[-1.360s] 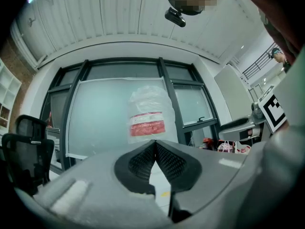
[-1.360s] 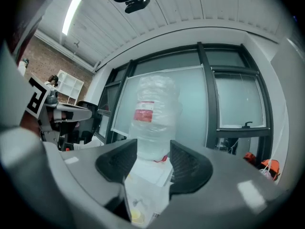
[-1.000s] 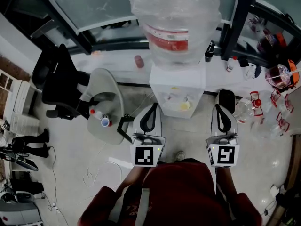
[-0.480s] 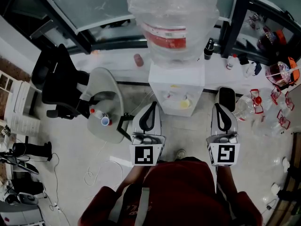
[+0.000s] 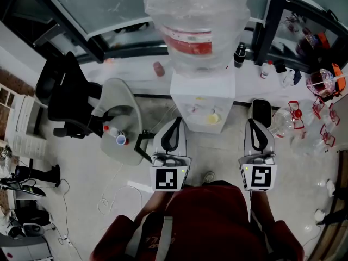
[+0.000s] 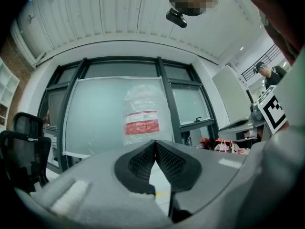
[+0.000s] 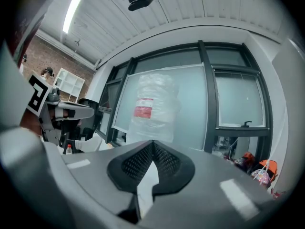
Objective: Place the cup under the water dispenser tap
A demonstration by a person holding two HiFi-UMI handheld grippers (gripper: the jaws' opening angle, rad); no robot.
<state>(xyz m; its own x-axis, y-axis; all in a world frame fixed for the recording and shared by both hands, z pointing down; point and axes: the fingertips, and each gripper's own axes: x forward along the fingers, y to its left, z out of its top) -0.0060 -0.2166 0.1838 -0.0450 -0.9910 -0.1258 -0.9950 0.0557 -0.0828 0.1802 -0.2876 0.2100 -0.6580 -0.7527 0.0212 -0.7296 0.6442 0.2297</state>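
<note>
The white water dispenser [image 5: 202, 105] stands straight ahead on the floor, with a big plastic-wrapped bottle [image 5: 193, 20] on top. A small yellow thing [image 5: 212, 119] sits by its taps; I cannot tell if it is a cup. My left gripper [image 5: 175, 123] points at the dispenser's left front, and my right gripper [image 5: 256, 124] is level with it, to the dispenser's right. Both are shut and hold nothing. The left gripper [image 6: 155, 143] and the right gripper [image 7: 153, 143] each see the bottle [image 6: 143, 120] [image 7: 150, 111] over closed pads.
A grey round side table [image 5: 128, 99] at the left carries a red-capped bottle [image 5: 107, 128] and a small blue-rimmed item [image 5: 122, 140]. A black office chair [image 5: 68, 97] stands beyond it. Clear bottles with red parts [image 5: 293, 118] lie on the floor at the right.
The head view has drifted slightly, shifting the dispenser a little left in the picture. Both grippers stay in place and shut.
</note>
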